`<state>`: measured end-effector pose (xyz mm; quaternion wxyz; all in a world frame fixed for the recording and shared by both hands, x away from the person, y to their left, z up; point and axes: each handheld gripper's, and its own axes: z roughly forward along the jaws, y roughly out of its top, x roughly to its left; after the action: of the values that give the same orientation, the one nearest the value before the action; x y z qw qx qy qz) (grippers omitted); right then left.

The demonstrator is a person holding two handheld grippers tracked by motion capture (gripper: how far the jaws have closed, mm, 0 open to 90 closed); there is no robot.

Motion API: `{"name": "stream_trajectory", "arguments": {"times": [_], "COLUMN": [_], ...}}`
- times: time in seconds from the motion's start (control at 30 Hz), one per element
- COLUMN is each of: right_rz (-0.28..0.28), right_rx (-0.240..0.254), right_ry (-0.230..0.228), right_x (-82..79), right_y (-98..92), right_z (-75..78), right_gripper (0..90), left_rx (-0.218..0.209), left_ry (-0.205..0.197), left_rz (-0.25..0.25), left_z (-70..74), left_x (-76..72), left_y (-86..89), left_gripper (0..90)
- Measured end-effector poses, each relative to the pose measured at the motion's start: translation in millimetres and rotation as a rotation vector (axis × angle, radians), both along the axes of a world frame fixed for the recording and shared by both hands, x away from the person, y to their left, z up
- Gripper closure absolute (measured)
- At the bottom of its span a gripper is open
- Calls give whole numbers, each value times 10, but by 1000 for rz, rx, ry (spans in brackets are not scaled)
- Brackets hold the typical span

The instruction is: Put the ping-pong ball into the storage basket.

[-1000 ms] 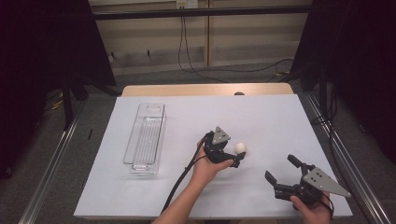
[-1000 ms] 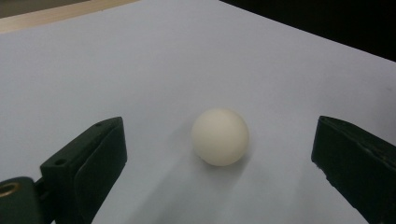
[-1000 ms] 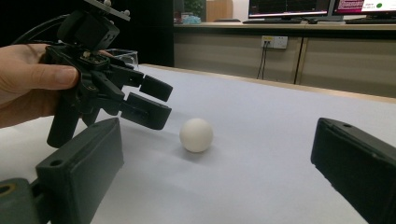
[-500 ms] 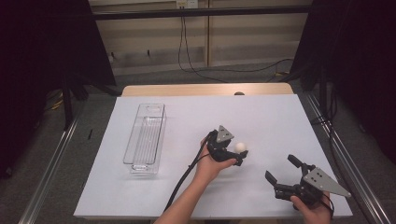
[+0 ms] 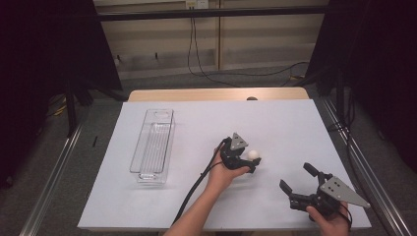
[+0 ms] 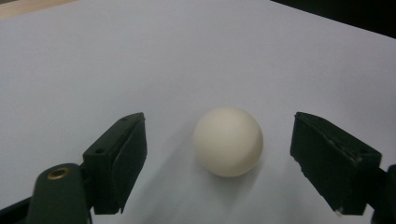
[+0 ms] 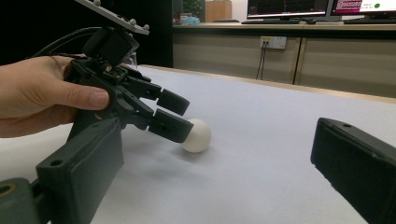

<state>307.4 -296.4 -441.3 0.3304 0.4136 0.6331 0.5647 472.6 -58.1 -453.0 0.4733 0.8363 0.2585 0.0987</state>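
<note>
A small white ball (image 5: 253,154) rests on the white table (image 5: 295,123), right of centre. My left gripper (image 5: 252,160) lies low on the table with its jaws on either side of the ball (image 6: 228,141). The jaws have just been closing, but a gap still shows on each side of the ball, so the pads do not press on it. In the right gripper view the left gripper (image 7: 183,116) straddles the ball (image 7: 196,135). My right gripper (image 5: 296,176) stands open near the front right, with nothing between its jaws.
A clear, long plastic tray (image 5: 140,147) lies on the left half of the table, lengthwise away from me. The left gripper's cable (image 5: 194,189) trails back to the front edge. Metal rails run along both sides of the table.
The left gripper has edged a little toward the ball and its jaws have narrowed around it. The ball and the right gripper have not moved.
</note>
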Motion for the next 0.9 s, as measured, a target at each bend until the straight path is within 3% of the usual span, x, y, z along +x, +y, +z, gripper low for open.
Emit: {"name": "stream_trajectory", "arguments": {"times": [0.03, 0.5, 0.53, 0.7, 0.8, 0.87, 0.9], "right_rz": [1, -1, 1, -3, 1, 1, 2], "right_rx": [0, -1, 0, 0, 0, 0, 1], "right_ry": [-1, -6, -8, -4, -6, -5, -5], "right_x": [1, 7, 6, 6, 5, 5, 6], "right_y": [0, -10, -10, -12, -13, -13, -12], "right_z": [0, 0, 2, 0, 2, 1, 1], "right_gripper": [19, 21, 21, 21, 21, 21, 21], "left_rx": [17, 31, 49, 60, 48, 82, 76], "left_ry": [-1, 15, 22, 18, 23, 14, 19], "left_rz": [-1, -21, -18, -25, -30, -34, -33], "left_z": [8, -2, 3, -11, -33, -25, -29], "left_x": [1, 46, 42, 49, 50, 61, 57], "left_y": [-10, -105, -105, -130, -140, -129, -135], "left_gripper": [203, 295, 305, 347, 373, 381, 387]}}
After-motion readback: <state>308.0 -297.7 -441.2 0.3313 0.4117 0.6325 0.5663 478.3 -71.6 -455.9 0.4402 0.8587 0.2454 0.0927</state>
